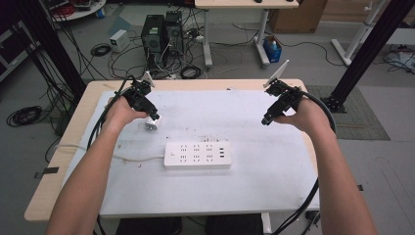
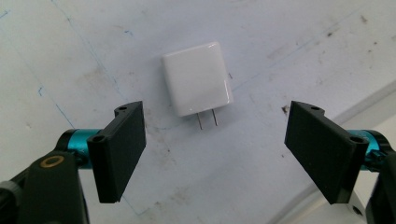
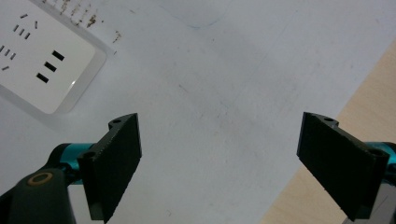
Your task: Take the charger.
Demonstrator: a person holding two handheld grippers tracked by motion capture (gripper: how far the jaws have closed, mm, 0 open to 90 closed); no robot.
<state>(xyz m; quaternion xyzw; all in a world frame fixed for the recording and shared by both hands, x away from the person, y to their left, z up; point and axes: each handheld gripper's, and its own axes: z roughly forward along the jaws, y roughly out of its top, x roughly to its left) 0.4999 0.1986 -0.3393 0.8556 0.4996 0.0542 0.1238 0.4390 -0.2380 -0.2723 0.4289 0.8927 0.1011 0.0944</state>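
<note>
A small white plug adapter (image 2: 197, 84) with two metal prongs lies flat on the white table sheet, prongs pointing toward my left gripper (image 2: 215, 154). That gripper is open, its jaws wide apart just short of the adapter, touching nothing. From above, the adapter (image 1: 150, 124) sits right under the left gripper (image 1: 152, 116). A white power strip (image 1: 197, 154) lies at the table's middle; its end with the USB slots (image 3: 49, 65) shows in the right gripper view. My right gripper (image 3: 219, 161) hangs open over bare sheet, and from above it (image 1: 266, 119) sits at the right.
The power strip's cord (image 1: 132, 158) runs left off the table. A white sheet (image 1: 254, 186) covers the wooden table (image 1: 46, 193), whose bare right edge (image 3: 369, 107) is near my right gripper. Computers, cables and another desk stand on the floor behind.
</note>
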